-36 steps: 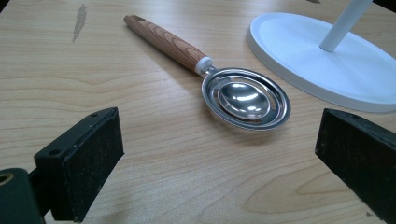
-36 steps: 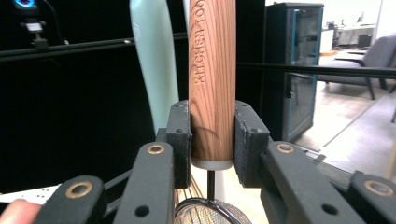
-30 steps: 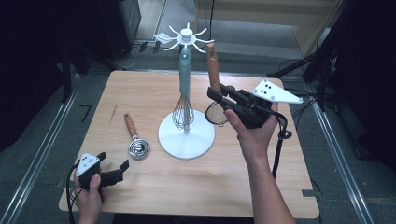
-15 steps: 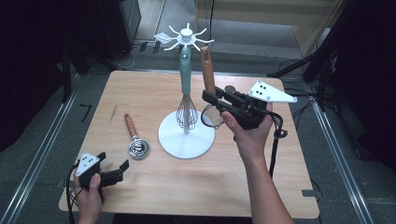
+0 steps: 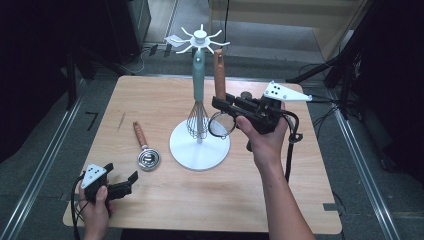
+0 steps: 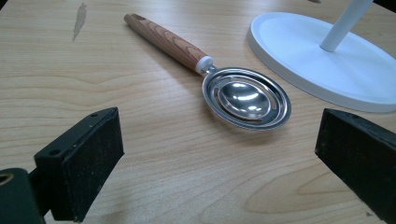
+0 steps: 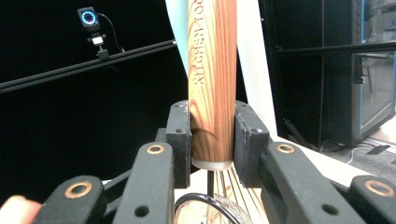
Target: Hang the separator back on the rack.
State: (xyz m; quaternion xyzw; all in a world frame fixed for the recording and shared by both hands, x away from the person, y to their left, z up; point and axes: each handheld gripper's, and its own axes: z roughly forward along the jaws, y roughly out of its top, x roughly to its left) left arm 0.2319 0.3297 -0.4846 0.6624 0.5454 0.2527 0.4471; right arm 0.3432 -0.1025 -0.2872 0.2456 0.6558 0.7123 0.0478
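A white utensil stand [image 5: 200, 148] with hook arms on top stands mid-table, its base [image 6: 327, 60] also in the left gripper view. A teal-handled whisk [image 5: 198, 117] hangs along its pole. My right gripper [image 5: 220, 102] [image 7: 212, 140] is shut on the lower end of a wooden-handled strainer [image 5: 219, 70] [image 7: 212, 70], held upright right of the pole with its mesh ring hanging below. A wooden-handled slotted metal spoon [image 5: 148, 159] [image 6: 245, 98] lies on the table [image 5: 300, 200] left of the base. My left gripper [image 5: 122, 182] [image 6: 217, 158] rests open near the front left corner, the spoon ahead of it.
Black stands and cables ring the table, and metal rails run along the floor on both sides. A cable loops down from the right gripper [image 5: 291, 145]. A small camera with a blue ring light [image 7: 88, 18] sits on a bar beyond the table.
My right gripper has carried the strainer a little to the left, closer to the stand's pole, and its handle now stands more upright. The left gripper has stayed put.
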